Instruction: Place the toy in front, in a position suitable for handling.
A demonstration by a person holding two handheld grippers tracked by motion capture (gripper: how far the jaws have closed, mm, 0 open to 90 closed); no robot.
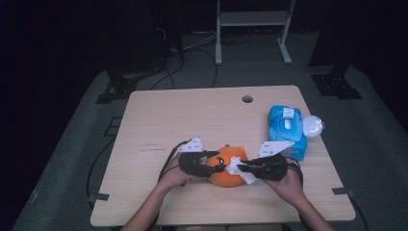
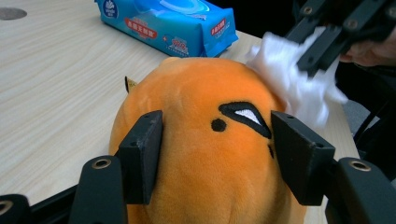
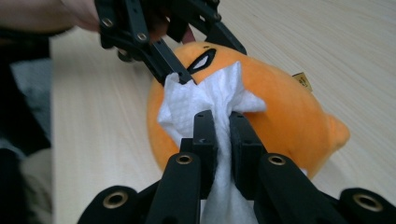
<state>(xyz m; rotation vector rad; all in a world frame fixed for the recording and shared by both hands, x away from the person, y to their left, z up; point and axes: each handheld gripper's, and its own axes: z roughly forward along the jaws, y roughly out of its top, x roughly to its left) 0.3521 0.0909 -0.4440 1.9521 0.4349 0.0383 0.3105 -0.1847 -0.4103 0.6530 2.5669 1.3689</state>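
Orange plush toy [image 1: 225,168] sits low centre of the high view, left gripper [image 2: 215,144] clamped across it; right gripper [image 3: 223,135] pinches a white wipe [image 3: 205,100], pressed on the toy's right flank, ready to rub.

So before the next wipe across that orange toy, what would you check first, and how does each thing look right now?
1. White wipe pinched in the right tool: ok, jaws shut on it.
2. Wipe touching the orange plush toy: ok, it lies against the toy's top.
3. Left tool steadying the toy: cannot tell; its jaws straddle the toy, firm pressure unclear.
4. Toy resting on the table: ok.
5. The two tools apart from each other: not ok, they nearly meet over the toy.
6. Blue wipe pack out of the way: ok, behind the right tool.
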